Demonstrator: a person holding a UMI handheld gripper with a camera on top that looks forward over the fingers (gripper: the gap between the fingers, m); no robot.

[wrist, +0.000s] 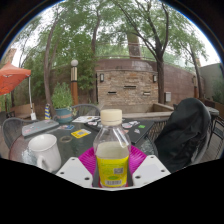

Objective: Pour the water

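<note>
A clear plastic bottle (112, 150) with a white cap and a yellow label stands upright between my fingers. My gripper (112, 165) is shut on it, and the pink pads (88, 160) press against its lower body on both sides. A white mug (42, 150) sits on the dark table (75, 140), to the left of the bottle and slightly beyond the left finger. The bottle's base is hidden between the fingers.
A black bag (185, 130) sits on a chair close to the right of the bottle. A blue bowl (63, 114) and yellow cards (81, 132) lie farther back on the table. Metal chairs, a brick wall (125, 85) and an orange umbrella (12, 78) stand beyond.
</note>
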